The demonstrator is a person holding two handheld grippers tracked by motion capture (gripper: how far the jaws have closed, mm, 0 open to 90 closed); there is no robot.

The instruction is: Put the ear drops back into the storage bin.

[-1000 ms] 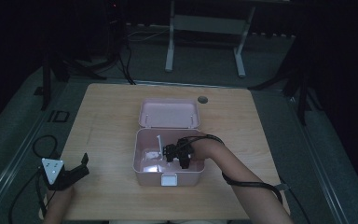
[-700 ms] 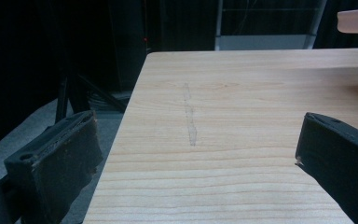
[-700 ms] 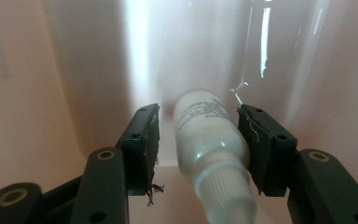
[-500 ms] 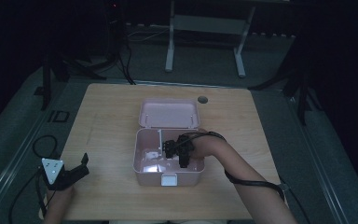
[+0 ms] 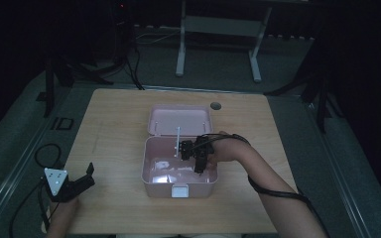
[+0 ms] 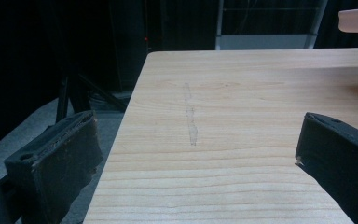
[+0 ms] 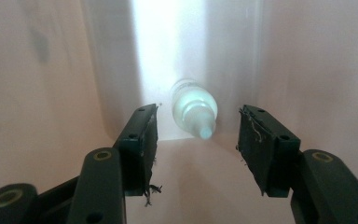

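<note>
A pink plastic box (image 5: 151, 184) stands open at the middle of the wooden table (image 5: 114, 124), its lid (image 5: 180, 120) tipped back behind it. My right gripper (image 5: 191, 154) reaches down into the box from the right, jaws open. In the right gripper view a small clear bottle with a pale nozzle (image 7: 193, 108) lies on the box floor (image 7: 37, 93) between and just beyond the open right gripper (image 7: 196, 137). My left gripper (image 5: 87, 176) rests open at the table's front left corner, holding nothing. In the left gripper view the left gripper (image 6: 193, 154) frames bare wood.
A round cable hole (image 5: 215, 105) sits at the table's far edge behind the lid. A white latch (image 5: 179, 191) is on the box front. A metal stand (image 5: 218, 29) and cables (image 5: 129, 54) fill the dark floor beyond. The table's left edge (image 6: 121, 135) drops off beside my left gripper.
The right hand and gripper shifted slightly right and deeper inside the box. The left gripper stayed still.
</note>
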